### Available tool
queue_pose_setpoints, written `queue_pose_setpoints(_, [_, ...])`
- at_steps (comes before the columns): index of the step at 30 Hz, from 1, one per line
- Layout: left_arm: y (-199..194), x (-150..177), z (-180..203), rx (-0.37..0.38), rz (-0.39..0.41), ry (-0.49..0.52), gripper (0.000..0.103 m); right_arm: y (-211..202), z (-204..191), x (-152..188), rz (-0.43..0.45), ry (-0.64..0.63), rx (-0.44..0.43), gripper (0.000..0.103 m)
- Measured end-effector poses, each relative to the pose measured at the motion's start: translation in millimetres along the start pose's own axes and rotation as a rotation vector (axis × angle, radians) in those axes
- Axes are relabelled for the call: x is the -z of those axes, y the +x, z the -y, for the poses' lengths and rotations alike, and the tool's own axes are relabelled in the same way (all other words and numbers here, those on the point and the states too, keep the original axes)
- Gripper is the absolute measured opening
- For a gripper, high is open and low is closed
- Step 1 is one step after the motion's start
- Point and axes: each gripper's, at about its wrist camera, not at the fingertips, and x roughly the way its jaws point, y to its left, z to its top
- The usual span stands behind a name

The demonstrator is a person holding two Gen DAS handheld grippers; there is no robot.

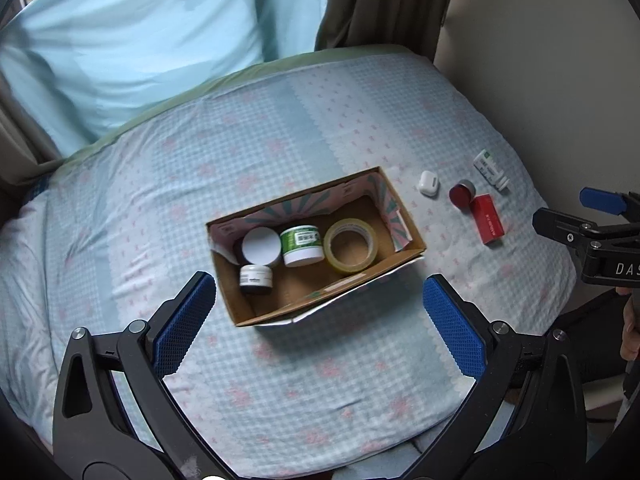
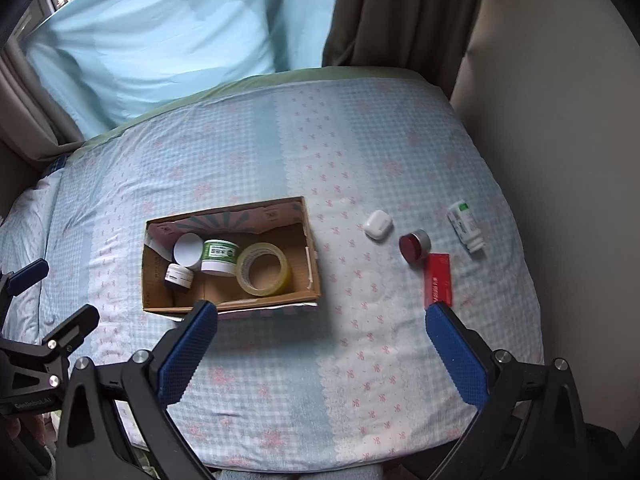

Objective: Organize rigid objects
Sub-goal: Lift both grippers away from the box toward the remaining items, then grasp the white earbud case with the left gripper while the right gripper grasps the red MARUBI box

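While open-topped, the cardboard box (image 1: 400, 204) holds round containers.

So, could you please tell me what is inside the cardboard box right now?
The cardboard box holds a tape roll, a green-labelled jar, a white-lidded jar and a small dark jar. The near wall hides a strip of its floor.

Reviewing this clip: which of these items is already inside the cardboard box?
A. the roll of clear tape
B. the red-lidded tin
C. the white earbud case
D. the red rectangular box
A: the roll of clear tape lies inside the cardboard box beside the jars, while the earbud case, red-lidded tin and red rectangular box sit on the bedspread to its right.
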Motion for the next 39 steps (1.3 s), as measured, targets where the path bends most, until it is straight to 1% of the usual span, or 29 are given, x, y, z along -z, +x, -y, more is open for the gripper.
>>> queue_pose_setpoints(3, [13,-19,30,0.009,-0.005,0.034,0.103,-1,42,4,0.003,0.067,0.019,0.103])
queue_pose_setpoints(5, [22,-33,53,0.0,-0.011,0.071,0.103,3,68,5,-0.01,0.091,0.044,0.103])
queue_pose_setpoints(7, [34,-49,76,0.006,-0.023,0.111,0.103,11,94,5,-0.031,0.114,0.065,0.103])
queue_pose_setpoints(10, [56,-72,110,0.023,-0.049,0.179,0.103,22,129,7,-0.034,0.173,0.031,0.103])
queue_pose_setpoints(12, [74,-88,133,0.028,-0.077,0.226,0.103,29,148,8,-0.038,0.2,0.022,0.103])
queue_pose_setpoints(16, [121,-114,169,0.087,-0.157,0.285,0.103,49,172,8,-0.047,0.208,0.038,0.103])
queue_pose_setpoints(20, [176,-126,200,0.064,-0.247,0.375,0.103,75,193,10,-0.05,0.234,0.031,0.103])
queue_pose_setpoints(23, [216,-131,216,0.066,-0.3,0.429,0.103,100,201,13,-0.072,0.244,0.047,0.103])
queue_pose_setpoints(26, [259,-136,230,0.061,-0.358,0.465,0.103,128,201,14,-0.115,0.2,0.083,0.103])
queue_pose_setpoints(28, [286,-139,237,0.05,-0.381,0.484,0.103,148,201,15,-0.138,0.163,0.103,0.103])
queue_pose_setpoints(31, [324,-143,243,0.032,-0.406,0.495,0.103,181,199,15,-0.172,0.131,0.11,0.103])
queue_pose_setpoints(35, [372,-145,248,0.005,-0.443,0.507,0.103,230,189,12,-0.245,0.077,0.116,0.102])
queue_pose_setpoints(37, [391,-145,249,-0.004,-0.466,0.514,0.103,249,183,9,-0.265,0.052,0.108,0.099])
queue_pose_setpoints(39, [407,-145,250,-0.009,-0.484,0.52,0.103,265,178,5,-0.279,0.031,0.117,0.099])
